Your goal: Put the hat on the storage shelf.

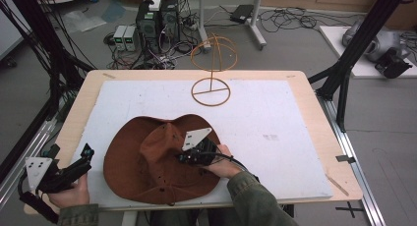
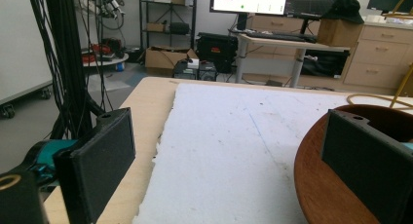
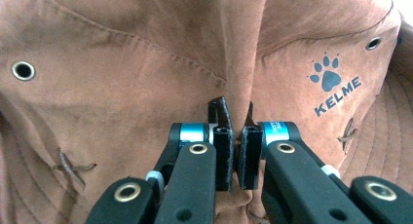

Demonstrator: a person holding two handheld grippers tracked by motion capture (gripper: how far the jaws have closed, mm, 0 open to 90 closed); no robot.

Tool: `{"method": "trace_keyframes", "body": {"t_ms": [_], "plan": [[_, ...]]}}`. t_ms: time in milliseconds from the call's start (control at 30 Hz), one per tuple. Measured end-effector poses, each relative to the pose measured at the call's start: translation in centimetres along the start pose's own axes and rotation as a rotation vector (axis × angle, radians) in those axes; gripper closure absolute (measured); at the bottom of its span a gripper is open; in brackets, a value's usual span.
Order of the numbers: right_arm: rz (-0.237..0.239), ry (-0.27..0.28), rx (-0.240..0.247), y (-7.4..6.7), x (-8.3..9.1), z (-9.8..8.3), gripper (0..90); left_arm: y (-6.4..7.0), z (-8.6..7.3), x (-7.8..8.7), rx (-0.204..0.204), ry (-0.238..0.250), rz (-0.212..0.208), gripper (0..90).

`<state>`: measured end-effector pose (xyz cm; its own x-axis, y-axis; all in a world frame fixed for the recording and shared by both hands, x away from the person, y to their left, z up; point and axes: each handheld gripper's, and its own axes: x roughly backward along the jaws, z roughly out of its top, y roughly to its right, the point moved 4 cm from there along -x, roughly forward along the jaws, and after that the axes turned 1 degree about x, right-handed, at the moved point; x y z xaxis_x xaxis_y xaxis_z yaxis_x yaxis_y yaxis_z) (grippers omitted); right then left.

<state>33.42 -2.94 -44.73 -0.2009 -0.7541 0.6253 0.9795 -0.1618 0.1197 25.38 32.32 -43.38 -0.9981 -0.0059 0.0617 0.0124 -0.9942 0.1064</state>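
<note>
While the left tool (image 2: 234,160) gapes, the right tool (image 3: 237,131) pinches the KELME-marked hat (image 3: 122,78).

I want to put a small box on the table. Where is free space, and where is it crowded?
The white board is bare right of the brown hat, up to its right edge, and also between the hat and the wire hat stand. The near-left is crowded: hat, left gripper, right gripper.

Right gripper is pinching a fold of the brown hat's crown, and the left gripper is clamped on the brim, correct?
Not quite. The right gripper does pinch a fold of the hat, but the left gripper grips nothing: the left gripper view shows its jaws wide apart beside the brim.
</note>
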Motion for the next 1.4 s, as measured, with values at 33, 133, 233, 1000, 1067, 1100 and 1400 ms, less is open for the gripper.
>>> {"method": "trace_keyframes", "body": {"t_ms": [33, 133, 233, 1000, 1067, 1100, 1400], "plan": [[0.007, 0.005, -0.006, 0.0, 0.1, 0.0, 88.4, 0.0, 0.1, 0.1, 0.002, 0.012, -0.002, 6.2], [-0.008, 0.024, -0.025, 0.0, 0.4, 0.0, 88.4, 0.0, 0.1, 0.1, 0.005, 0.013, 0.000, 6.2], [-0.007, 0.053, -0.048, 0.1, 0.9, -0.1, 88.3, 0.0, 0.1, 0.1, 0.011, 0.010, 0.000, 6.2], [-0.207, 0.550, -0.196, 1.4, 11.2, 1.0, 87.9, -0.3, -0.3, 0.1, 0.044, 0.001, 0.000, 6.2], [-0.209, 0.601, -0.216, 1.5, 12.0, 1.1, 87.9, -0.3, -0.3, 0.1, 0.045, 0.002, 0.002, 6.2], [-0.214, 0.622, -0.229, 1.6, 12.4, 1.2, 87.9, -0.3, -0.3, 0.1, 0.046, 0.001, 0.001, 6.2], [-0.312, 0.710, -0.251, 3.2, 16.3, 2.5, 87.9, -0.3, -0.3, 0.1, 0.046, 0.000, -0.004, 6.2]]}}
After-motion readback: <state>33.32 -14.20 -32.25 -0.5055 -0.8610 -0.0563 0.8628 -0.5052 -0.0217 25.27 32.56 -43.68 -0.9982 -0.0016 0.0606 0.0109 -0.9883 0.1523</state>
